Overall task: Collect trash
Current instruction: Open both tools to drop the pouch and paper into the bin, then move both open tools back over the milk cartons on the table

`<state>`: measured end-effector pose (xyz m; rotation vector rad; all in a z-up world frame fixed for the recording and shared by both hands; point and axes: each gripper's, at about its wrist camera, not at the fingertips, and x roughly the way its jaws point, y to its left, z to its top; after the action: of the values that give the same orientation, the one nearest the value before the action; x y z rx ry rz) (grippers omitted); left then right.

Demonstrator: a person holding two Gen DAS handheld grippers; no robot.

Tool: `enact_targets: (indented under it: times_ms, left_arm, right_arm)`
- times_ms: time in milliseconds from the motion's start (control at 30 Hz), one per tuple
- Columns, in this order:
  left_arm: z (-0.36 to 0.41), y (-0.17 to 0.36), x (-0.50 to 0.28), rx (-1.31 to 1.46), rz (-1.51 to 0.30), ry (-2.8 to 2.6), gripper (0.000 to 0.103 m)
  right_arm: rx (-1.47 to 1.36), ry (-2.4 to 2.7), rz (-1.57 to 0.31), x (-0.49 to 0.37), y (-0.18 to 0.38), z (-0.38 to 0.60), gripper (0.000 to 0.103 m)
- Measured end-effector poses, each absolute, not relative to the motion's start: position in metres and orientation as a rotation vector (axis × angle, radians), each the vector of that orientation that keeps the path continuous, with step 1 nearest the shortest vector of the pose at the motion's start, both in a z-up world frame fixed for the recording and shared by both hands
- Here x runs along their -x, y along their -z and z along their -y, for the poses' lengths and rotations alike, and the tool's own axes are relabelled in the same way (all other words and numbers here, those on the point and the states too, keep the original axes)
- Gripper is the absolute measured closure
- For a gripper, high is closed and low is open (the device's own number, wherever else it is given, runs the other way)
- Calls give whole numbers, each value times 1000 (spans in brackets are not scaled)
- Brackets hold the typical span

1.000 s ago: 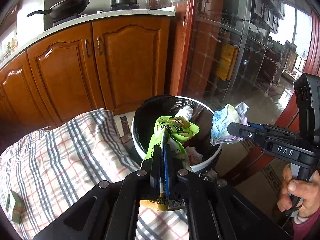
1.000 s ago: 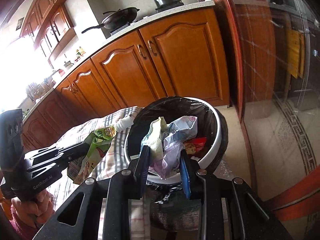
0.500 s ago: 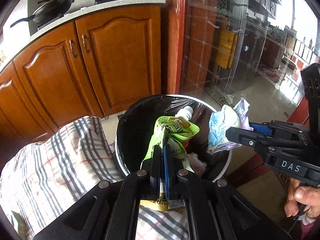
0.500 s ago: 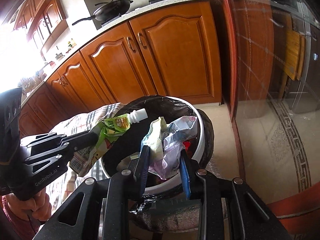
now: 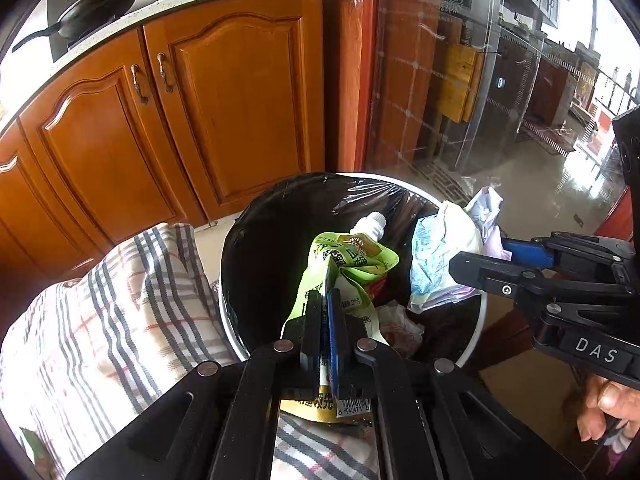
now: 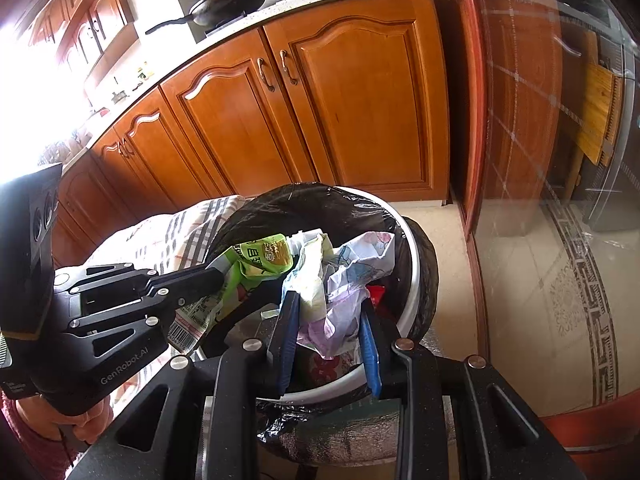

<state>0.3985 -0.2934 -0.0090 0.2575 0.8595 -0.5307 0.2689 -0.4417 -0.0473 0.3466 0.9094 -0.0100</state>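
Left gripper (image 5: pixel 326 300) is clamped nearly flat on a glossy lime-green spouted pouch (image 5: pixel 344 264), crinkled foil-plastic with a white screw cap, held over the open mouth of the trash bin (image 5: pixel 476 320). Right gripper (image 6: pixel 328 316), with blue pads, is pinched on a soft crumpled wad of pale printed paper/wrapper (image 6: pixel 340 276), fingers a fair gap apart around it, also above the bin.

Bin is a round white tub lined with a shiny black bag; red and white scraps lie inside. Beside it is a checked plaid cloth (image 5: pixel 112 308), woven and rumpled. Behind are glossy orange-brown wooden cabinet doors (image 5: pixel 224 112).

The left wrist view shows the pouch's barcode end under the fingers and the person's right hand (image 5: pixel 608 408) on the handle. The right wrist view shows the bin's outer wall, the bag skirt hanging below the rim, and a black wok (image 6: pixel 228 0) on the counter.

Compared with a second ago, both grippers have moved closer over the bin; the pouch was beside the rim, now above the liner. Grips unchanged.
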Motion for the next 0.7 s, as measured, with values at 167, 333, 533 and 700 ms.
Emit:
enact_targets:
  times_ms: [167,333,533,700]
  left_arm:
    - [296,11,-402,-262,-866,525,102]
    - [298,13,-405,-267,-871,522,101]
    - [288,6,-406,-229,-879,521,94]
    - [266,-5,-397,-186,-843,513,83]
  right_arm:
    - [-342,7,-921,-273,50,442,75]
    - [-334,6,-933,-278,52,442,74]
    - [-344,12,-937,-281,52,444,62]
    - [-353,8,-918,-277,47,443,47]
